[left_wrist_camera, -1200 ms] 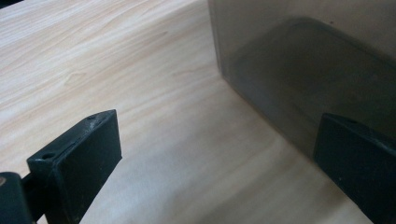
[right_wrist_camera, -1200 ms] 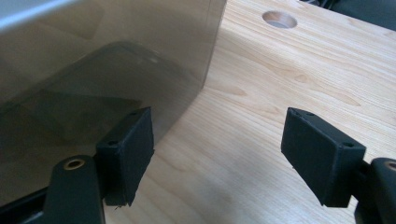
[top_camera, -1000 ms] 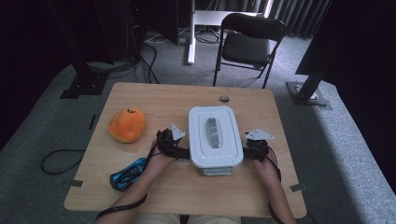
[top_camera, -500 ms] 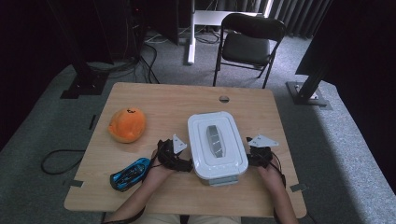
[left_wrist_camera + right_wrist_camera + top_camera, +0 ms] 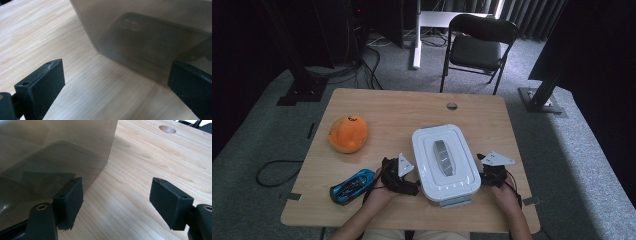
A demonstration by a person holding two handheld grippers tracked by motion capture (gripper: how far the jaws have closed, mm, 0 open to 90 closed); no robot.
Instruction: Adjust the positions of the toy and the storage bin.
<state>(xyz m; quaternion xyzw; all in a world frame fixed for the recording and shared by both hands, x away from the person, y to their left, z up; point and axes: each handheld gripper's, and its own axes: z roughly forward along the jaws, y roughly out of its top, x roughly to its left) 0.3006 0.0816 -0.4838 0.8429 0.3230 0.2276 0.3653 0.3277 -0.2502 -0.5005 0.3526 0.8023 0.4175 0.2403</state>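
A white plastic box (image 5: 444, 160) with a grey-handled lid stands on the wooden table (image 5: 387, 110), near its front edge. My left gripper (image 5: 412, 185) is pressed up against the box's left side, and my right gripper (image 5: 483, 176) against its right side. In the left gripper view the jaws (image 5: 117, 80) stand wide apart over bare wood, with the cloudy box wall (image 5: 150, 37) just ahead and the right jaw at its base. In the right gripper view the gripper (image 5: 117, 195) is open too, its left jaw against the box wall (image 5: 50, 152). Neither gripper has anything between its pads.
An orange round soft toy (image 5: 348, 133) lies at the table's left. A blue toy car (image 5: 353, 186) sits by my left hand near the front edge. A cable hole (image 5: 452, 106) is at the back. A black folding chair (image 5: 479, 42) stands beyond the table.
The box has slid toward the front edge of the table, and both grippers have come back with it, staying at its two sides.
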